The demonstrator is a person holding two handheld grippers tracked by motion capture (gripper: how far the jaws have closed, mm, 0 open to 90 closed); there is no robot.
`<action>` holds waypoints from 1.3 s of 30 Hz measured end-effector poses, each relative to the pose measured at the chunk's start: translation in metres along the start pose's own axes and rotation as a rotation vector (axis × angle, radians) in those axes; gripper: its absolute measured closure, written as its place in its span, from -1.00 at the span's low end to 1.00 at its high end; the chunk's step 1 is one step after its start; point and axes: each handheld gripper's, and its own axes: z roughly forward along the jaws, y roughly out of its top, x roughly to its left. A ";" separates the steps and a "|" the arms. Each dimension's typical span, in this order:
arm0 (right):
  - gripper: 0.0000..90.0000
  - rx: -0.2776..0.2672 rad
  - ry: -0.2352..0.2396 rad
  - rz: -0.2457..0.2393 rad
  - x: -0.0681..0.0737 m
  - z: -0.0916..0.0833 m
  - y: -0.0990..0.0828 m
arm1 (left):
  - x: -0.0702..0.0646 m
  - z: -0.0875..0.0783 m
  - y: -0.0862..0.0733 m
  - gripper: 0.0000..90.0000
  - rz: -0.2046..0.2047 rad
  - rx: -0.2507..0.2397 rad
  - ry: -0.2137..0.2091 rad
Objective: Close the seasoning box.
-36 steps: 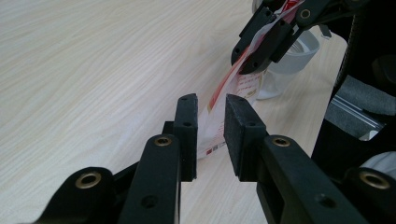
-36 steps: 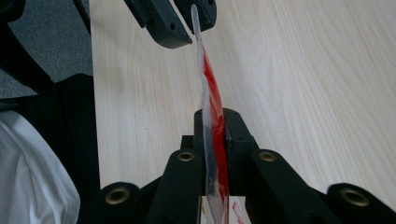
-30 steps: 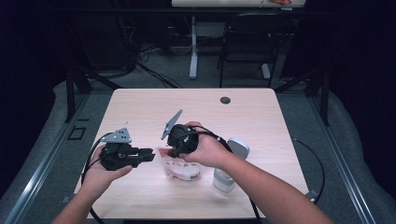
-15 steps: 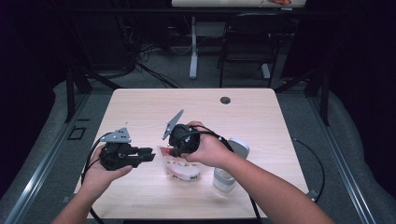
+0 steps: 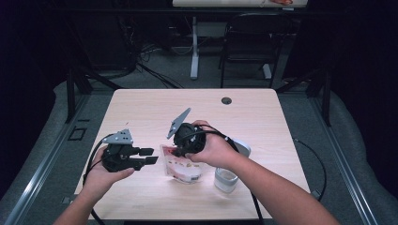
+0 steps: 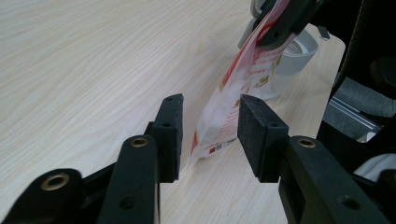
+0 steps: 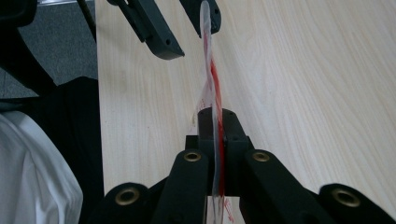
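— What changed since the frame a second ago?

— Left gripper [image 5: 151,156]: its jaws have just been opening. The pouch [image 5: 182,168] stands between them, and neither pad presses on it.

— Who holds the pouch?

— Right gripper [image 7: 216,122], clenched on the pouch's edge. From above, the right hand [image 5: 210,149] covers the jaws, so the grip is plain only along that gripper's own jaws.

— Where is the pouch?

— Upright near the table's [image 5: 263,112] front edge, between both grippers. Whether its bottom touches the wood is hard to tell.

— Anything else?

— A clear cup [image 5: 225,179] stands just beside the pouch, partly behind the right forearm. The pouch's print is too blurred to read.
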 end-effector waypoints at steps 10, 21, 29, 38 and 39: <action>1.00 -0.022 -0.001 0.001 0.003 -0.014 -0.002 | -0.002 0.008 -0.001 0.16 0.003 -0.003 -0.003; 1.00 -0.028 0.010 0.002 0.004 -0.025 -0.003 | -0.006 0.016 -0.002 0.10 0.030 0.001 -0.023; 1.00 -0.041 0.014 -0.007 0.006 -0.034 0.000 | -0.009 0.023 -0.004 0.08 0.046 0.003 -0.042; 1.00 -0.047 0.021 -0.024 0.008 -0.039 0.003 | -0.012 0.032 -0.004 -0.02 0.071 0.005 -0.085; 1.00 -0.051 0.020 -0.028 0.008 -0.040 0.003 | -0.012 0.033 -0.004 -0.05 0.077 0.015 -0.090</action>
